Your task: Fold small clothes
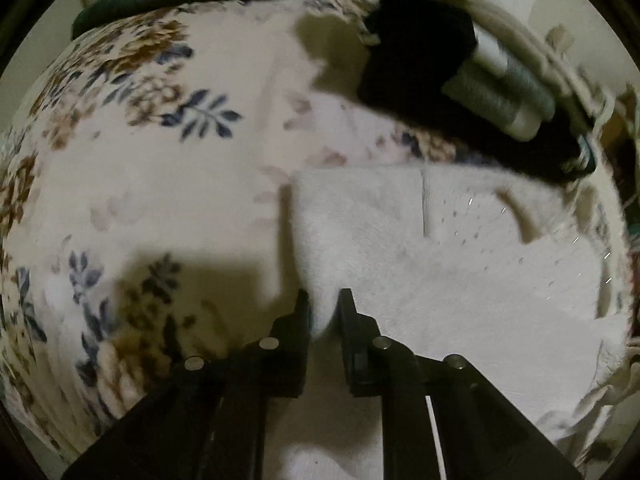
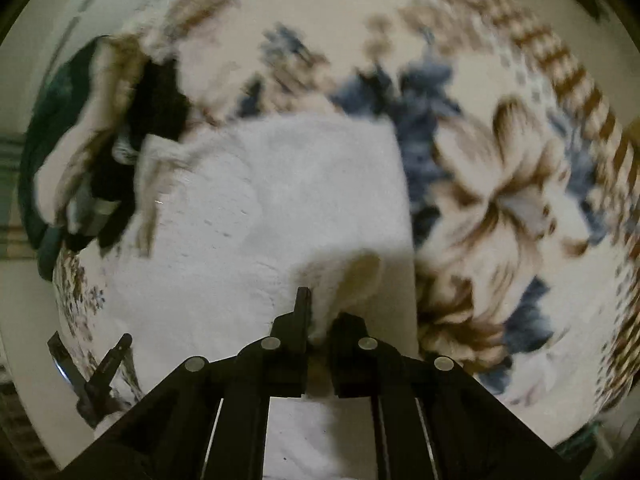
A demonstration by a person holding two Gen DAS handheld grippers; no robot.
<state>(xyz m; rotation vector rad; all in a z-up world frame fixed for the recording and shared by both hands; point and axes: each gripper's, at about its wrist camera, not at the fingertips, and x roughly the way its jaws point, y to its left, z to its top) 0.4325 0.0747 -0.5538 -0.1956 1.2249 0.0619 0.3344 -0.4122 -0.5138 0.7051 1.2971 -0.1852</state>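
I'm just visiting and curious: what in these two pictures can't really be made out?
- White garment: its kind and full shape; the left wrist view's right edge cuts it off and the left gripper covers its near part.
- Dark pile: right wrist view, smeared by motion blur.
- Floral blanket: pattern blurred in that view.
- Cloth inside the right gripper: hidden by the jaws.
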